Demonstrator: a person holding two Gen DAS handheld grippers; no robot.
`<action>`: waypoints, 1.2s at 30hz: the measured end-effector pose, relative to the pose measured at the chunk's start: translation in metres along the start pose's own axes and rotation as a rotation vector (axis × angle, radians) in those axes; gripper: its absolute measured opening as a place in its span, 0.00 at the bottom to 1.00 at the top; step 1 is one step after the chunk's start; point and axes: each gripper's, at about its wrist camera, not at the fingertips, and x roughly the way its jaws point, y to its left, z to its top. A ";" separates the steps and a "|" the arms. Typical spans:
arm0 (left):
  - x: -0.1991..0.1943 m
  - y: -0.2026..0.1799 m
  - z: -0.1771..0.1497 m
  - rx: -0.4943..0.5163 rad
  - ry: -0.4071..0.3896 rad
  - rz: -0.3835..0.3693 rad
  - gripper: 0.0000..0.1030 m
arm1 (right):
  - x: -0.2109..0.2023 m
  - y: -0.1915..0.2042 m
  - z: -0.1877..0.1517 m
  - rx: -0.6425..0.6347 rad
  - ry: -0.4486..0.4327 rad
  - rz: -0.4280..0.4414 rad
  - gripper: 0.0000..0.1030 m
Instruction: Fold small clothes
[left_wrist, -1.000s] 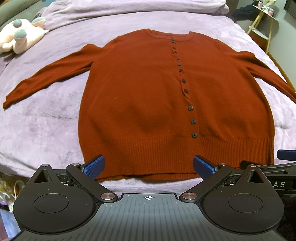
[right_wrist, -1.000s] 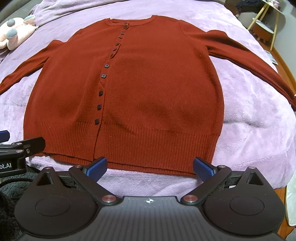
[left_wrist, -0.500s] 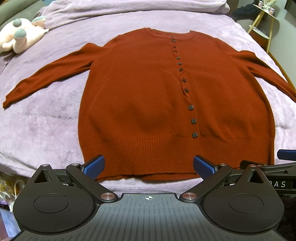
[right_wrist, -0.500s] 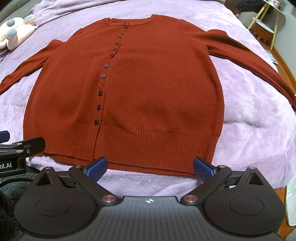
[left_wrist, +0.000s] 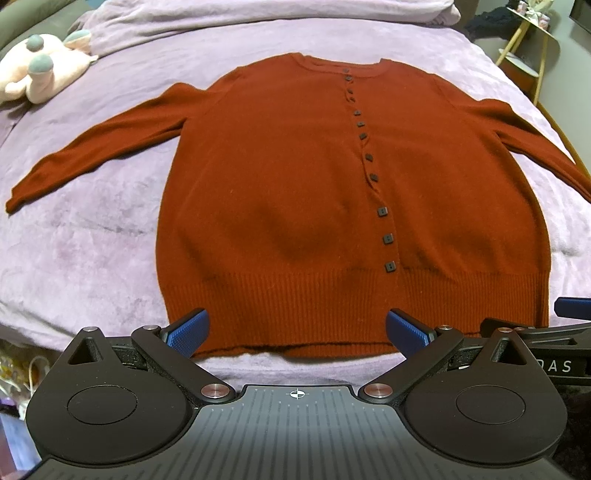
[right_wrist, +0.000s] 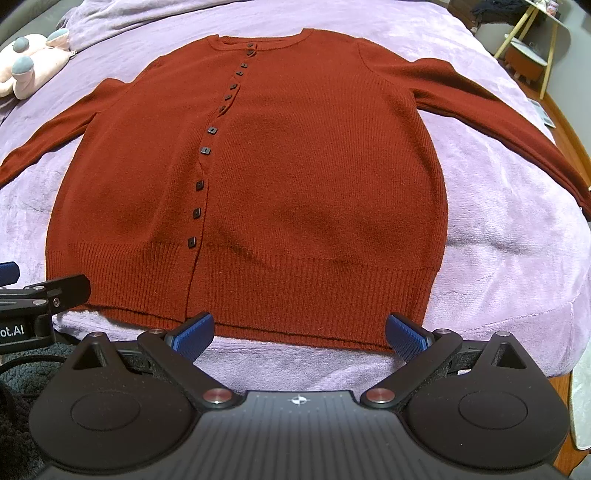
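A rust-red buttoned cardigan lies flat, front up, on a purple bed cover, both sleeves spread out to the sides. Dark square buttons run down its middle. My left gripper hovers open just before the ribbed hem, left of the button line, nothing between its blue pads. My right gripper is likewise open at the hem's right half, holding nothing. Each gripper shows at the edge of the other's view.
The purple bed cover reaches the bed's near edge under both grippers. A pale plush toy lies at the far left. A small stand with wooden legs is past the bed's right side, above a wooden floor.
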 end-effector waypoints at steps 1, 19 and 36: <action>0.000 0.000 0.000 0.000 0.000 0.000 1.00 | 0.000 0.000 0.000 0.000 0.000 0.000 0.96; -0.001 0.000 0.000 -0.006 0.008 0.001 1.00 | 0.000 0.000 0.000 0.000 0.001 -0.001 0.96; 0.004 0.002 0.001 -0.017 0.029 -0.006 1.00 | 0.002 0.001 -0.001 0.009 0.005 -0.002 0.96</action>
